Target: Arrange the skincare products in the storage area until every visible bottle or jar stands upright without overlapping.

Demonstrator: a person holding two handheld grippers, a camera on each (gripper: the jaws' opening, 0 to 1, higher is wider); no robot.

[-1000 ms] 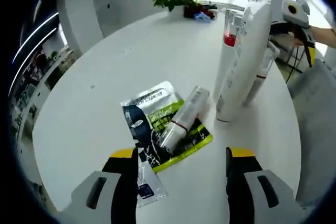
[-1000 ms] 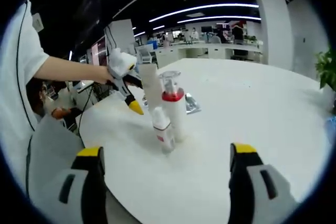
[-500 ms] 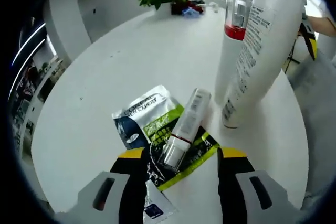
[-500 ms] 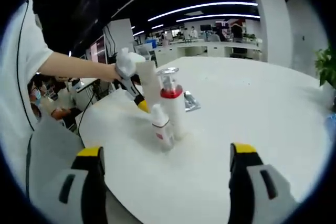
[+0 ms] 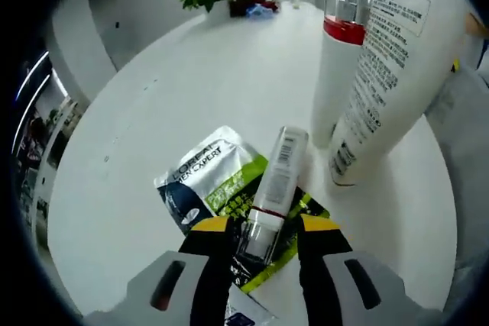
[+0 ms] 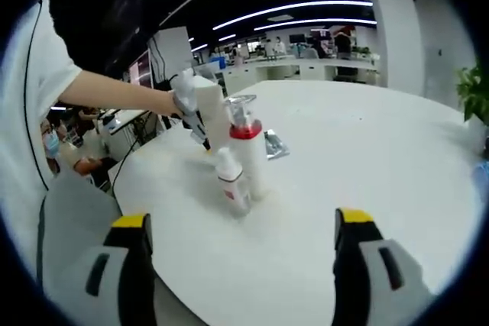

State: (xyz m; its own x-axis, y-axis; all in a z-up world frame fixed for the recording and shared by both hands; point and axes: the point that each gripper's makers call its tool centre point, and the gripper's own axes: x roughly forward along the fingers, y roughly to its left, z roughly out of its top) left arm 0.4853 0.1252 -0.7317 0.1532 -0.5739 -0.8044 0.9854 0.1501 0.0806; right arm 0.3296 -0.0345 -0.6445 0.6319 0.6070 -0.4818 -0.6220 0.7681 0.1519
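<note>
Closer now, left gripper (image 5: 263, 228) brackets the lying tube (image 5: 273, 182) on the sachet (image 5: 206, 181), jaws not yet clenched; pump bottle (image 5: 336, 66) stands behind. Right gripper (image 6: 241, 227) hangs released before small bottle (image 6: 231, 182).

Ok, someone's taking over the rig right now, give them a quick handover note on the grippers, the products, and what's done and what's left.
Left gripper: open, jaws on either side of the lying slim bottle, which rests on the sachet.
Right gripper: open, holding nothing, back from the group.
Standing upright: big white tube, red-collared pump bottle, small white bottle.
Left: grip the slim bottle, stand it on bare table clear of the others. The sachet lies flat.
</note>
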